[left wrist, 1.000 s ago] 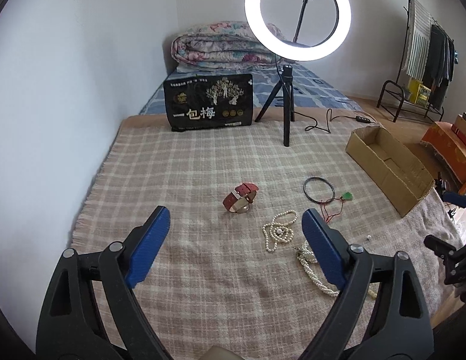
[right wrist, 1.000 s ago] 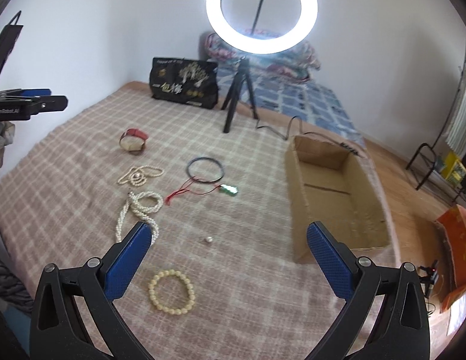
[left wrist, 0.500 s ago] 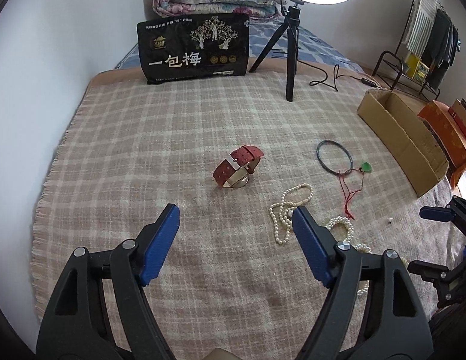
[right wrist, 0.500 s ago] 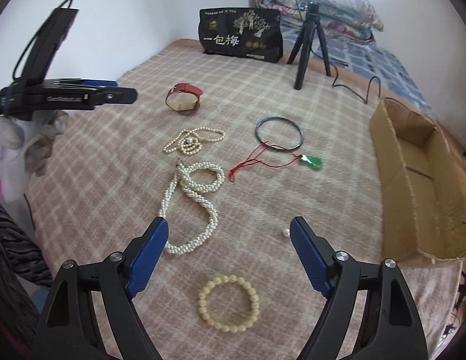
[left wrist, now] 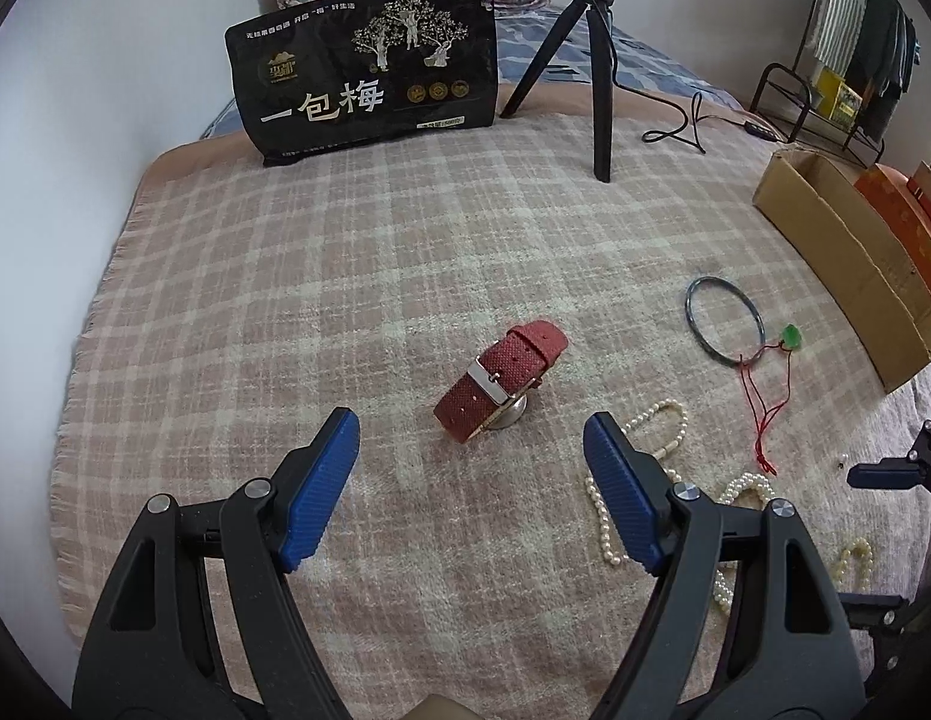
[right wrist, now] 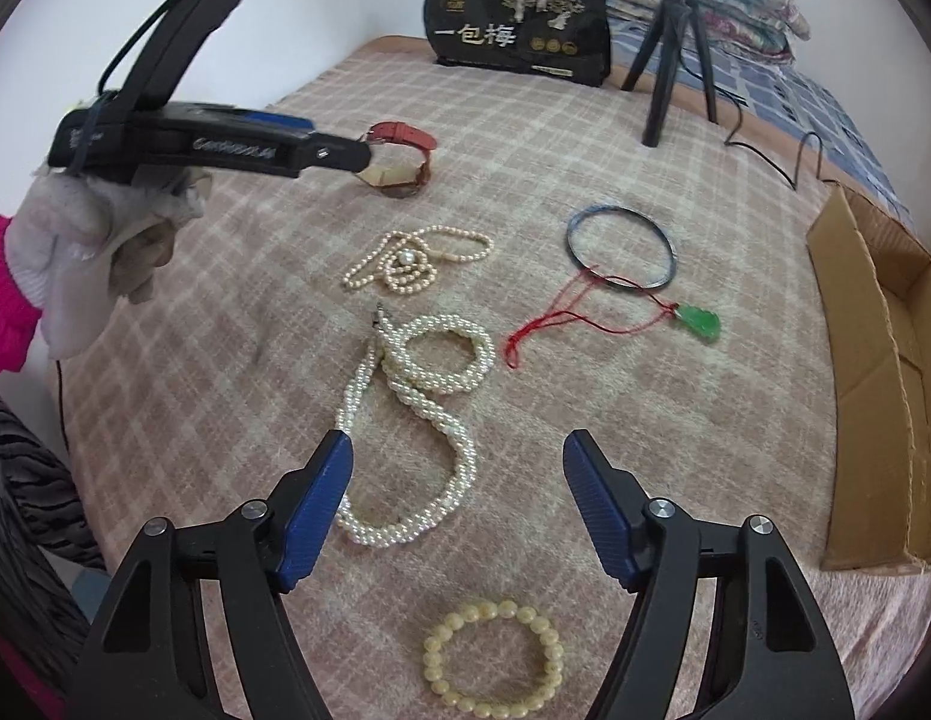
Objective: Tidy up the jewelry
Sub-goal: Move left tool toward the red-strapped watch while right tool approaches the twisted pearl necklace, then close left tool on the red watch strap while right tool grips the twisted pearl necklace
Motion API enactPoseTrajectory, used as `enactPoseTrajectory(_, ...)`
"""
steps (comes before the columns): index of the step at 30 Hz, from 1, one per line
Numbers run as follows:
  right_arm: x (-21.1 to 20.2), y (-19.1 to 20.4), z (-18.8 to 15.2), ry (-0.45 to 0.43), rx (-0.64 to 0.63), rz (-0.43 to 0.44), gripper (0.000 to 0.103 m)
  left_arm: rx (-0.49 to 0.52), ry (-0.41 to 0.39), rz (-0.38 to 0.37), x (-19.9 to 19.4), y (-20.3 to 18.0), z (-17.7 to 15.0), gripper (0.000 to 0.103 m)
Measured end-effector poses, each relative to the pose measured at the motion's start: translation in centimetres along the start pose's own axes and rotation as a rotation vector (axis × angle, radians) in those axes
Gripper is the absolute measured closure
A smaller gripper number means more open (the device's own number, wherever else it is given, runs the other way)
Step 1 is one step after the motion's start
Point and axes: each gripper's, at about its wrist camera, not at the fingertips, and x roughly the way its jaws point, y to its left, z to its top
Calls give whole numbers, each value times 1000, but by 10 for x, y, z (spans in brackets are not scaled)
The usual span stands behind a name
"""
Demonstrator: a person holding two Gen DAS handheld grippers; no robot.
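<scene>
Six pieces of jewelry lie loose on the checked blanket (right wrist: pixel 585 132), and by the look of it none has been sorted: the cardboard box (right wrist: pixel 873 360) at the right shows a bare floor as far as its interior is visible. The task appears to be at its start, with every piece left to gather.

Left gripper (left wrist: pixel 471 468): blue ribbed pads spread wide, holding nothing, aimed at the red watch (left wrist: pixel 501 381), which lies just beyond the fingertips at the far left of the group. Its strap is a woven, perforated red band with a metal buckle and a round case beneath.

Right gripper (right wrist: pixel 459 480): jaws likewise apart and empty, poised over the near end of the twisted pearl rope (right wrist: pixel 423 414), a thick multi-strand cord coiled into loops.

Other pieces: a thin pearl strand (right wrist: pixel 411 255) heaped far of the rope; a dark rigid bangle (right wrist: pixel 621 249) to the right, a smooth closed ring; a green pendant (right wrist: pixel 696 321) on a red cord crossing the bangle; a cream bead bracelet (right wrist: pixel 495 657), round matte beads, nearest of all.

A small loose bead (left wrist: pixel 842 461) rests apart at the right in the left wrist view.
</scene>
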Motion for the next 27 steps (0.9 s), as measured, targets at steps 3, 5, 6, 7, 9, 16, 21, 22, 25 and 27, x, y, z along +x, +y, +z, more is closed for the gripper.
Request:
enactPoseTrajectory(3,9,10,1,24,-38,8,28,19,1,2,4,-1,3,23)
enactPoseTrajectory(5,16,15,0,38,-58,10,26,41,4,3,8,-4,5,23)
enactPoseTrajectory(6,20,18,0,50,-68,14,26,52,5,4,10,-5,5,23)
enactPoseTrajectory(7,23,19,0,58,-74,18,26,61,6,7,12,-7,6,23)
enactPoseTrajectory(9,30,21,0,74,-86,21,26,71,10,17,16,-8,7,23)
enactPoseTrajectory(16,47,24,2,119,-106,29,26,84,15,37,28,-4,13,23)
enactPoseTrajectory(21,53,24,7,121,-116,17,25,102,19,22,35,-4,15,23)
enactPoseTrajectory(22,54,24,8,123,-118,16,25,108,22,14,36,-5,14,23)
enactPoseTrajectory(25,59,26,13,128,-123,8,25,110,46,-6,41,-8,13,38)
enactPoseTrajectory(27,62,26,16,132,-128,-1,25,113,57,-11,43,-9,12,43)
